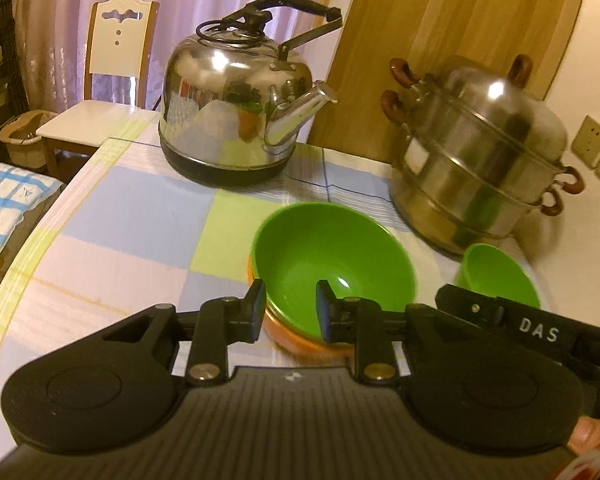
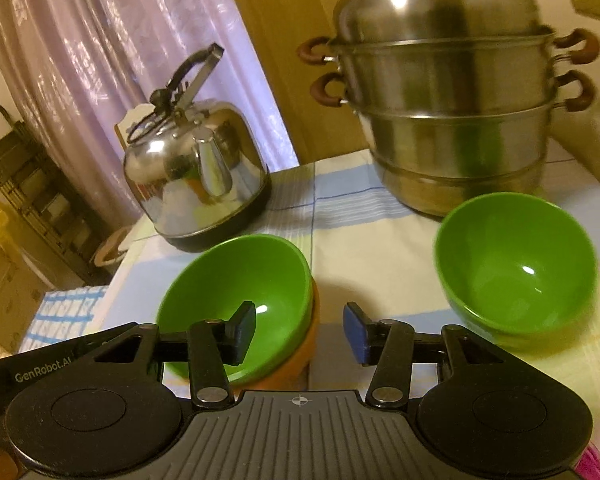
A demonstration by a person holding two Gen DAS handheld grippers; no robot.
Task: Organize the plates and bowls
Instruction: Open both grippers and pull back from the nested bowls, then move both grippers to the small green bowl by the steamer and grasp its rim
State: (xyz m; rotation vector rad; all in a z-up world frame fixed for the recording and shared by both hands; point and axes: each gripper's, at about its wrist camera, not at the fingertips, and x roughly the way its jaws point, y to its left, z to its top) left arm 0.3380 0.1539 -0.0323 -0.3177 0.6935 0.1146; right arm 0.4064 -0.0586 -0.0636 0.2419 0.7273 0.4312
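Between the left gripper fingers sits the near rim of the stacked green bowl, jaws straddling the wall but not visibly clamped. It nests in an orange bowl, near centre of the checked table. Right gripper is spread wide, empty. Loose green bowl sits right, near the steamer pot. Bowls look like light, stiff, slick plastic: pinch the rim wall, lift straight.

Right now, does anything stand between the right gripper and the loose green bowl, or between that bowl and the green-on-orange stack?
Nothing visible does. The right gripper faces bare checked tablecloth; the loose green plastic bowl and the stacked green bowl have only cloth between them.
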